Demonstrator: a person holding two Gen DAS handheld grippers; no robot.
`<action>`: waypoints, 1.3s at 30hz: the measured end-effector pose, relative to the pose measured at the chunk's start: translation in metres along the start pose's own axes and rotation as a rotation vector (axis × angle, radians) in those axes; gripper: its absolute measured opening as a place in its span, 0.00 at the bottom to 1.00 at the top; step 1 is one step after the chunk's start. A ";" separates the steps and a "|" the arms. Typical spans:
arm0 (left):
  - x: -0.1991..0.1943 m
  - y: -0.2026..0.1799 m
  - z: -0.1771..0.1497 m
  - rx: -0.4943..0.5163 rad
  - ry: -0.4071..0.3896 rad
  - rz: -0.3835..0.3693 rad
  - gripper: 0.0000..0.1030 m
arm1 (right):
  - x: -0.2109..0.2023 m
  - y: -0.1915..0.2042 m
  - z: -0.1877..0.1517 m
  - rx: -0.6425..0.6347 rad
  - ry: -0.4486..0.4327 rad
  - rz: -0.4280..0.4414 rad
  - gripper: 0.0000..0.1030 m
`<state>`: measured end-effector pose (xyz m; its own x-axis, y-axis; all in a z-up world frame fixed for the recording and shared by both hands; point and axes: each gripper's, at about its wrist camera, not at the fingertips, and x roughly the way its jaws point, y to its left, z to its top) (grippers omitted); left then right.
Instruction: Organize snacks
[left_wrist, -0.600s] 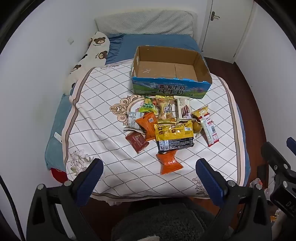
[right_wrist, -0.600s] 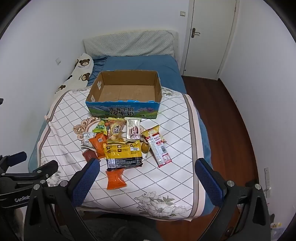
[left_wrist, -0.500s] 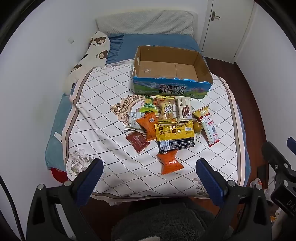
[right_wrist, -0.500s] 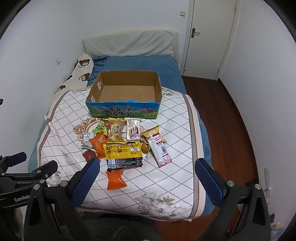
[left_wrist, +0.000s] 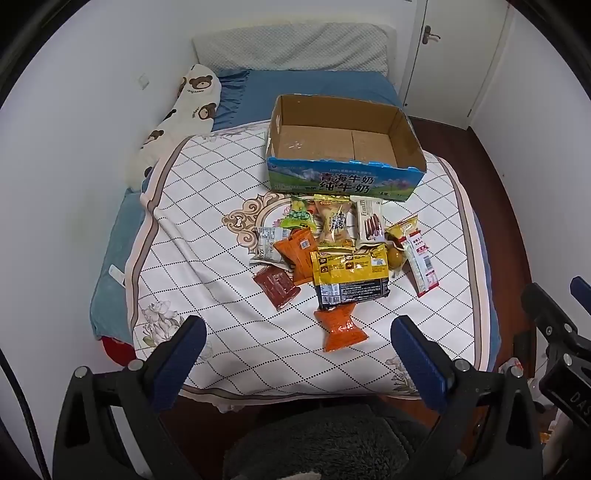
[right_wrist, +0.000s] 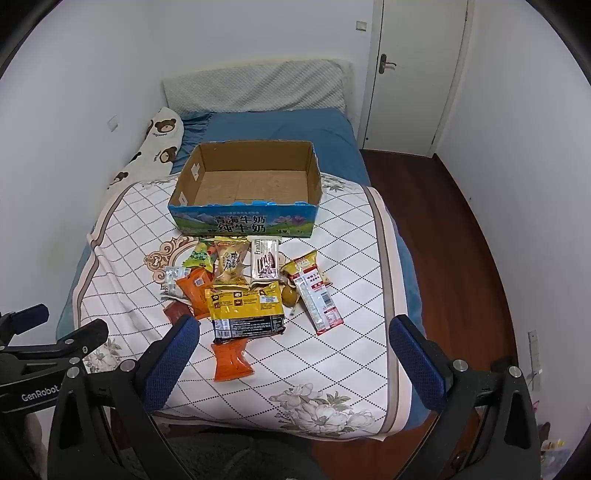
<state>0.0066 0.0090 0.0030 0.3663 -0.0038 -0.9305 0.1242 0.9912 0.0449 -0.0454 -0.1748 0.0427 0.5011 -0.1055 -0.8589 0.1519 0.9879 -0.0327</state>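
Observation:
An empty cardboard box (left_wrist: 343, 147) with a blue printed front stands on the quilt; it also shows in the right wrist view (right_wrist: 251, 184). Several snack packets lie in a heap in front of it: a yellow-and-black bag (left_wrist: 351, 277) (right_wrist: 245, 310), an orange packet (left_wrist: 341, 326) (right_wrist: 231, 360) nearest me, a dark red packet (left_wrist: 277, 286), a long red-and-white stick pack (left_wrist: 421, 262) (right_wrist: 317, 299). My left gripper (left_wrist: 295, 347) is open and empty, held back from the bed's near edge. My right gripper (right_wrist: 293, 350) is open and empty, also short of the heap.
The snacks lie on a white checked quilt (left_wrist: 192, 236) over a blue bed. A bear-print pillow (left_wrist: 177, 110) lies along the left wall. A door (right_wrist: 413, 74) and wooden floor (right_wrist: 443, 240) are to the right. A grey cushion (left_wrist: 314, 443) is below the grippers.
Both views have shifted very slightly; the snacks and box have not moved and both grippers stay open.

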 end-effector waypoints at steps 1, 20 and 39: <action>0.000 0.000 0.001 0.000 -0.002 0.001 0.99 | 0.000 0.000 0.000 0.001 0.002 0.002 1.00; -0.003 -0.008 0.003 0.016 -0.024 0.000 0.99 | 0.002 -0.002 -0.003 0.044 0.003 0.016 1.00; -0.011 -0.003 0.000 0.015 -0.049 0.002 0.99 | -0.005 -0.005 -0.002 0.044 -0.009 0.029 1.00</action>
<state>0.0023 0.0063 0.0127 0.4114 -0.0084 -0.9114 0.1370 0.9892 0.0528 -0.0503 -0.1794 0.0462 0.5135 -0.0777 -0.8545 0.1742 0.9846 0.0151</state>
